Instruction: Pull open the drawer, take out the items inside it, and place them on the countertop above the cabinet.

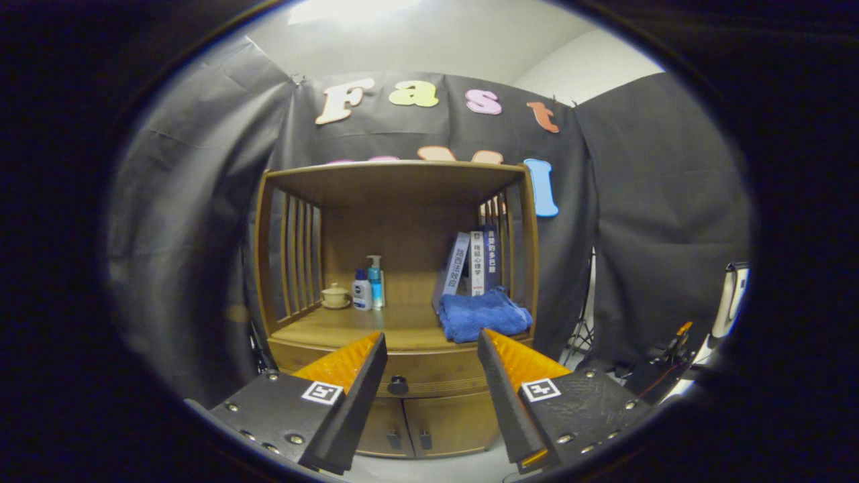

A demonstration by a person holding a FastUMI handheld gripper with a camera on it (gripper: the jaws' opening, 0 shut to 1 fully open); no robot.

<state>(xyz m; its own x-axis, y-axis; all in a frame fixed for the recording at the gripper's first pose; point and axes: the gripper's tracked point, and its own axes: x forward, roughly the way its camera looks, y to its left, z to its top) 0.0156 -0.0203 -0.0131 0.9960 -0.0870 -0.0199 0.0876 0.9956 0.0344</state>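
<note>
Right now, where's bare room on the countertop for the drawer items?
The widest bare patch of countertop lies in the middle, between the bottles and the blue towel, running to the front edge. Left back corner is crowded by the cup and bottles; right side by towel and books. Gripper open, drawer knob between its fingers, drawer shut.

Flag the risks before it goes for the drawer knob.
1. The hand-held gripper is open, with the drawer knob small and nearer one finger; a grasp could slip or miss unless centred.
2. The countertop already holds a blue towel, bottles and a cup; placing items could knock them.
3. The books lean and might topple.
</note>
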